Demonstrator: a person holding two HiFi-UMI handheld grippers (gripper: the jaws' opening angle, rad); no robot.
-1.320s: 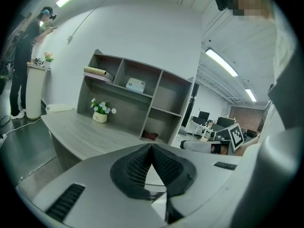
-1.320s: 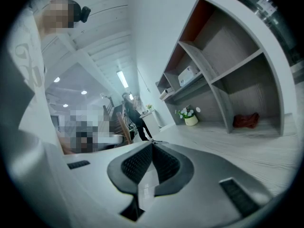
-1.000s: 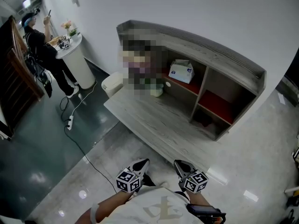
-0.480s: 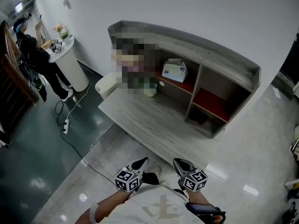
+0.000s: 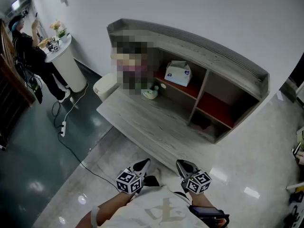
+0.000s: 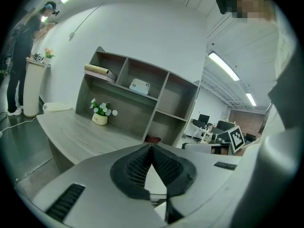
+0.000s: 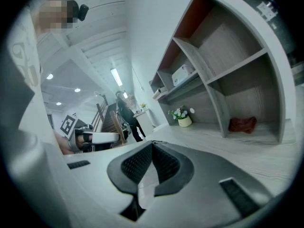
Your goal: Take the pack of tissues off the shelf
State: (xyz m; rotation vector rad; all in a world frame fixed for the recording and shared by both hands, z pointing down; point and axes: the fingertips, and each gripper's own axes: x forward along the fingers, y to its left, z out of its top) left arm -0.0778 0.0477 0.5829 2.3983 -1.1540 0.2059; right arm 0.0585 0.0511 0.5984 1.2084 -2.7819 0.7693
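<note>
Shifted slightly leftward in the head view, the shelf unit [image 5: 204, 46] and desk [image 5: 142, 122] suggest an approach on foot; nothing is reached yet.
One shelf unit, one desk; two tongs, left gripper [image 5: 142, 165] and right gripper [image 5: 184, 166], both clenched on nothing, low by the body, well apart from the shelf; one pack of tissues [image 5: 178, 74] in the upper middle compartment; one flower pot [image 5: 150, 93] on the desk.

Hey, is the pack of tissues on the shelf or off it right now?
On the shelf. The pack of tissues lies in the upper middle compartment of the shelf, resting on its board.
</note>
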